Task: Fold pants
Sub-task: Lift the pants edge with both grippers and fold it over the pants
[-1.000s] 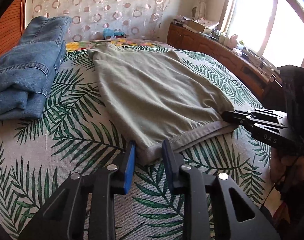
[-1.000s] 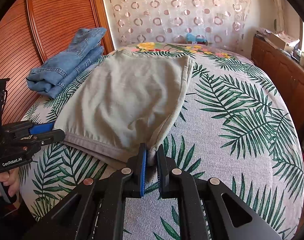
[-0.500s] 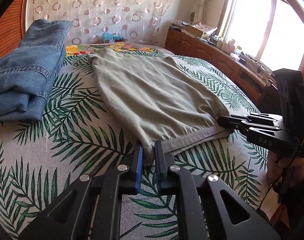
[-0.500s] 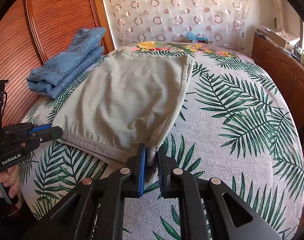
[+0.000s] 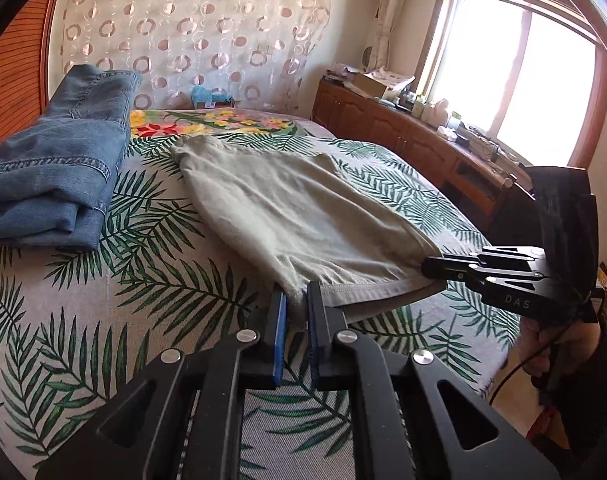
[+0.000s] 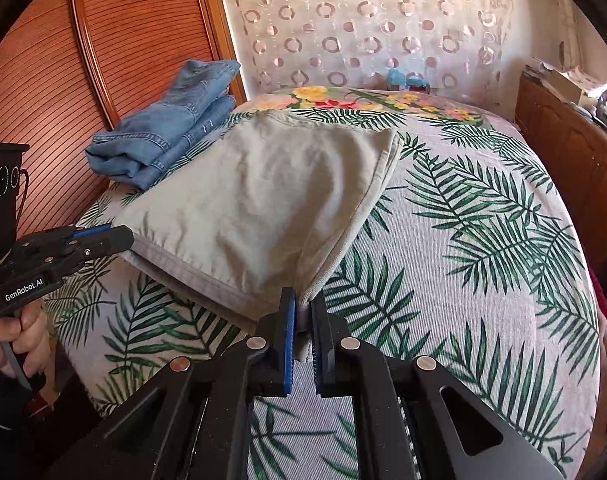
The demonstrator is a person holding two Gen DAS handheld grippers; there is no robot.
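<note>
Pale green-grey pants [image 5: 295, 216] lie folded on the palm-leaf bedspread [image 5: 103, 280], their hemmed edge nearest me. In the left wrist view my left gripper [image 5: 294, 300] is shut on the near left corner of that edge, with cloth pinched between the blue pads. My right gripper [image 5: 427, 270] grips the near right corner, and a hand holds it. The right wrist view shows the pants [image 6: 263, 200] with my right gripper [image 6: 301, 300] shut on its corner. My left gripper [image 6: 123, 236] holds the other corner there. The near edge hangs slightly lifted between the two grippers.
Folded blue jeans [image 5: 63, 160] lie at the bed's far left, beside the wooden slatted panel [image 6: 103, 60]. A wooden cabinet [image 5: 403, 136] with clutter runs along the right under the window. Bare bedspread [image 6: 483, 260] stretches to the right of the pants.
My left gripper's jaws closed on the near left corner of the pants. Both grippers then rose a little, lifting the near edge off the bed.
</note>
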